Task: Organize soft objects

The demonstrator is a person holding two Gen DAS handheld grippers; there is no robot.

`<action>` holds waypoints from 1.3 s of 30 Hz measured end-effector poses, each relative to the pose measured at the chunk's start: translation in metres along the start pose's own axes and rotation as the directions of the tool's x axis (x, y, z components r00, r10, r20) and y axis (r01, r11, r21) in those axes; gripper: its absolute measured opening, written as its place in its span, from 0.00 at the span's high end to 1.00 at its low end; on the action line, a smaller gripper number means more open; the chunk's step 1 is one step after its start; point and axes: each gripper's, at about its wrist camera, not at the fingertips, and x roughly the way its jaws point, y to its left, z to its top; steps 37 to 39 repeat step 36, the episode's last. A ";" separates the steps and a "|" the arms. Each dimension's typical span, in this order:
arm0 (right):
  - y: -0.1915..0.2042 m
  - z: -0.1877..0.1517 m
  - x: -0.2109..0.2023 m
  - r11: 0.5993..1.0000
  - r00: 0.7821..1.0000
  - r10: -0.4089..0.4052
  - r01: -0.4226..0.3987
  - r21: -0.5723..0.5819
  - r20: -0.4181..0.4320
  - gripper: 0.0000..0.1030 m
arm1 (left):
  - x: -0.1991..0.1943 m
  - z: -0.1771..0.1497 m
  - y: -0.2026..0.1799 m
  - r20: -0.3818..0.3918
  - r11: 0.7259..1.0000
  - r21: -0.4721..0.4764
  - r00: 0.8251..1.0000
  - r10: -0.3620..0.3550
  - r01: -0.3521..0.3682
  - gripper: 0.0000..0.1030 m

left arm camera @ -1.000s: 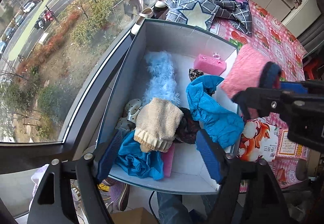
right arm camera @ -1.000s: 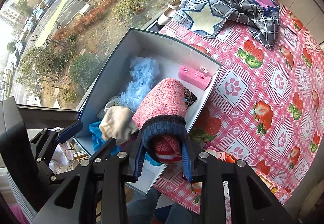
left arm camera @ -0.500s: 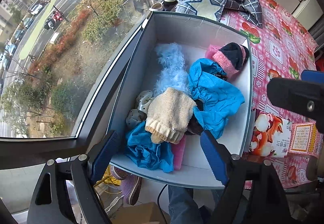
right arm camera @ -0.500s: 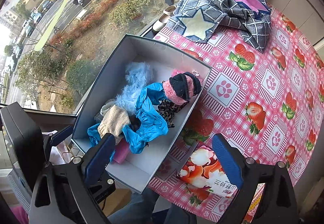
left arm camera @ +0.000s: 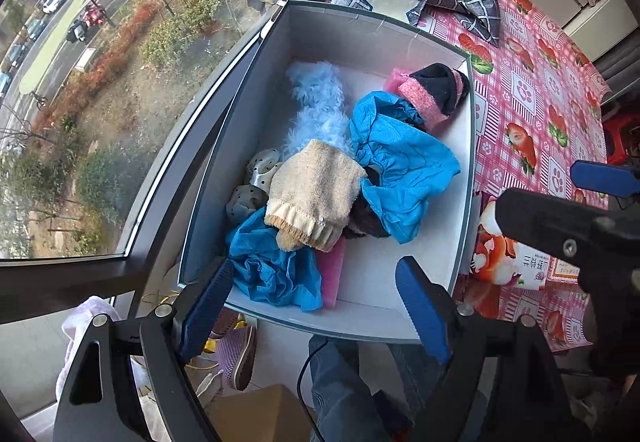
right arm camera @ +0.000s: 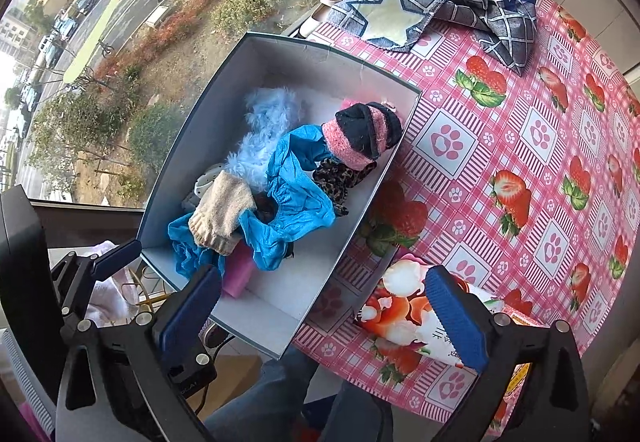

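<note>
An open grey box [left arm camera: 248, 122] [right arm camera: 200, 130] holds soft items. A pink and dark knitted roll [left arm camera: 436, 94] [right arm camera: 364, 138] lies at its far right corner, free of both grippers. Beside it are crumpled blue cloth [left arm camera: 400, 170] [right arm camera: 292, 202], a beige knitted piece [left arm camera: 316, 190] [right arm camera: 220, 214], a pale blue fluffy piece [left arm camera: 320, 106] [right arm camera: 268, 126] and a leopard-print scrap [right arm camera: 340, 178]. My left gripper [left arm camera: 314, 266] hangs open above the box's near end, holding nothing. My right gripper [right arm camera: 324, 272] is over the box's near right edge; its jaws are opening, with nothing between them.
The box sits on a pink strawberry tablecloth [right arm camera: 520, 142] beside a large window. A grey checked cloth with a star [right arm camera: 400, 14] lies beyond the box. A red and white printed packet [right arm camera: 404, 318] lies by its near right corner. A person's jeans [left arm camera: 340, 382] and a shoe [left arm camera: 236, 354] are below.
My right gripper opened wide and let go of the pink knitted roll, which dropped into the box's far right corner. The left gripper stayed over the box.
</note>
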 end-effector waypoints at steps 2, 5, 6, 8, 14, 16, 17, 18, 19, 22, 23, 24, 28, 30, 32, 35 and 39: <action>0.001 -0.002 0.002 1.000 1.000 0.000 0.000 0.001 -0.007 0.01 | -0.001 -0.001 0.001 -0.001 1.000 -0.001 1.000 -0.002 0.002 0.17; 0.003 -0.005 0.003 1.000 1.000 0.000 0.000 0.001 -0.017 0.01 | -0.002 -0.002 0.001 0.003 1.000 0.001 1.000 -0.006 0.006 0.17; 0.004 -0.006 0.003 1.000 1.000 -0.002 0.002 0.000 -0.019 0.01 | -0.002 -0.003 0.000 0.004 1.000 0.003 1.000 -0.007 0.007 0.17; 0.005 -0.008 0.003 1.000 1.000 -0.007 0.007 -0.002 -0.022 0.01 | -0.002 -0.003 0.000 0.003 1.000 0.007 1.000 -0.011 0.011 0.17; 0.009 -0.013 0.002 1.000 0.999 -0.016 0.016 0.000 -0.028 0.01 | -0.006 -0.005 0.000 0.014 1.000 0.020 1.000 -0.019 0.018 0.17; 0.010 -0.015 0.002 1.000 1.000 -0.015 0.016 0.003 -0.027 0.01 | -0.008 -0.005 0.000 0.019 1.000 0.022 1.000 -0.017 0.017 0.17; 0.010 -0.016 0.001 1.000 1.000 -0.015 0.015 0.004 -0.026 0.01 | -0.009 -0.005 0.000 0.021 1.000 0.023 1.000 -0.017 0.017 0.17; 0.010 -0.016 0.001 1.000 1.000 -0.016 0.016 0.005 -0.025 0.01 | -0.009 -0.005 0.000 0.023 1.000 0.024 1.000 -0.017 0.017 0.17; 0.011 -0.017 0.001 1.000 1.000 -0.016 0.016 0.007 -0.024 0.01 | -0.010 -0.005 0.001 0.024 1.000 0.025 1.000 -0.017 0.016 0.17; 0.012 -0.020 -0.001 1.000 1.000 -0.015 0.015 0.013 -0.021 0.01 | -0.010 -0.005 0.001 0.023 0.999 0.027 0.999 -0.023 0.023 0.17; 0.012 -0.021 -0.001 1.000 1.000 -0.014 0.015 0.015 -0.019 0.01 | -0.010 -0.005 0.001 0.022 0.999 0.028 0.999 -0.025 0.025 0.17; 0.013 -0.021 -0.002 1.000 1.000 -0.014 0.014 0.018 -0.018 0.01 | -0.010 -0.005 0.002 0.021 0.999 0.029 0.999 -0.028 0.027 0.17; 0.013 -0.023 -0.003 0.999 1.000 -0.014 0.015 0.029 -0.014 0.01 | -0.010 -0.005 0.003 0.020 0.999 0.032 0.999 -0.031 0.030 0.17; 0.013 -0.025 -0.004 0.999 1.000 -0.015 0.015 0.035 -0.011 0.01 | -0.010 -0.005 0.003 0.020 0.999 0.032 0.999 -0.032 0.031 0.17; 0.014 -0.025 -0.004 0.999 1.000 -0.014 0.014 0.039 -0.010 0.01 | -0.010 -0.005 0.003 0.020 0.999 0.031 0.999 -0.031 0.031 0.17; 0.014 -0.026 -0.004 0.999 1.000 -0.014 0.015 0.040 -0.007 0.01 | -0.015 -0.005 0.009 0.045 0.997 0.018 0.997 -0.070 0.070 0.17; 0.015 -0.026 -0.005 0.999 1.000 -0.013 0.013 0.042 -0.006 0.01 | -0.016 -0.005 0.010 0.051 0.996 0.015 0.995 -0.084 0.083 0.17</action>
